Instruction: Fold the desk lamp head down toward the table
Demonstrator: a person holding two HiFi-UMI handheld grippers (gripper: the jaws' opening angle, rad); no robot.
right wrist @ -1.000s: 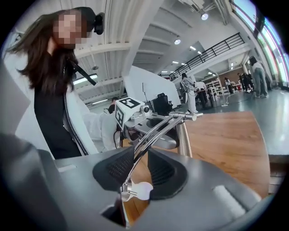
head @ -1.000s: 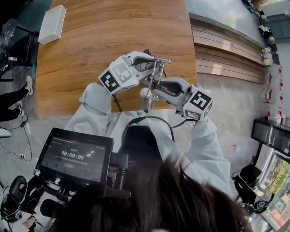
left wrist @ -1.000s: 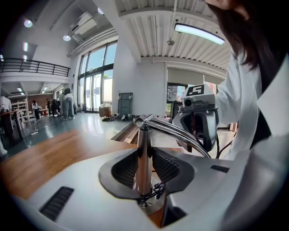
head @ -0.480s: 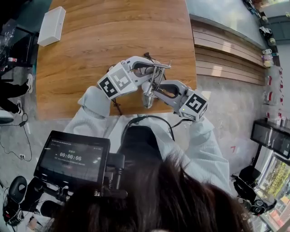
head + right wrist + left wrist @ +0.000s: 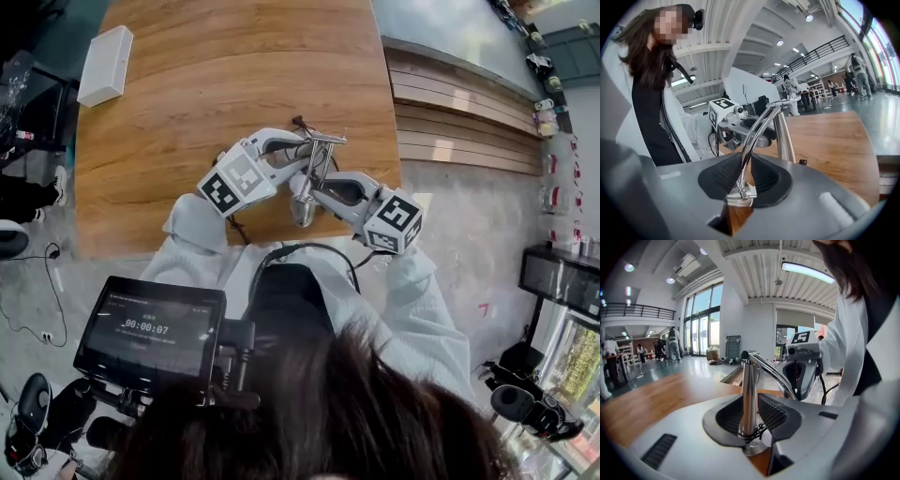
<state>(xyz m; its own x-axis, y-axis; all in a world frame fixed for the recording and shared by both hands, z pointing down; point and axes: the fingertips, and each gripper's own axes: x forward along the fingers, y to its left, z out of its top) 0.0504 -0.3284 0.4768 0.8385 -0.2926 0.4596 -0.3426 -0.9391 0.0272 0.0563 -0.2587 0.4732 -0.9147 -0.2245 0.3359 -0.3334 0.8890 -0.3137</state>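
A chrome desk lamp stands at the near edge of the wooden table. Its upright post rises from a round base. My left gripper is shut on the post low down. Thin curved arm rods run from the post's top to the small lamp head, which hangs low by the table edge. My right gripper has those rods between its ribbed pads, and its jaws are closing on them. From above, the left gripper and right gripper face each other across the lamp.
A white box lies at the table's far left corner. A black cable trails off the near edge. A screen on a rig hangs below my left arm. Wooden steps lie to the right.
The right gripper's jaws have narrowed onto the arm rods, and the lamp head sits slightly closer to the post. The left gripper keeps its hold on the post.
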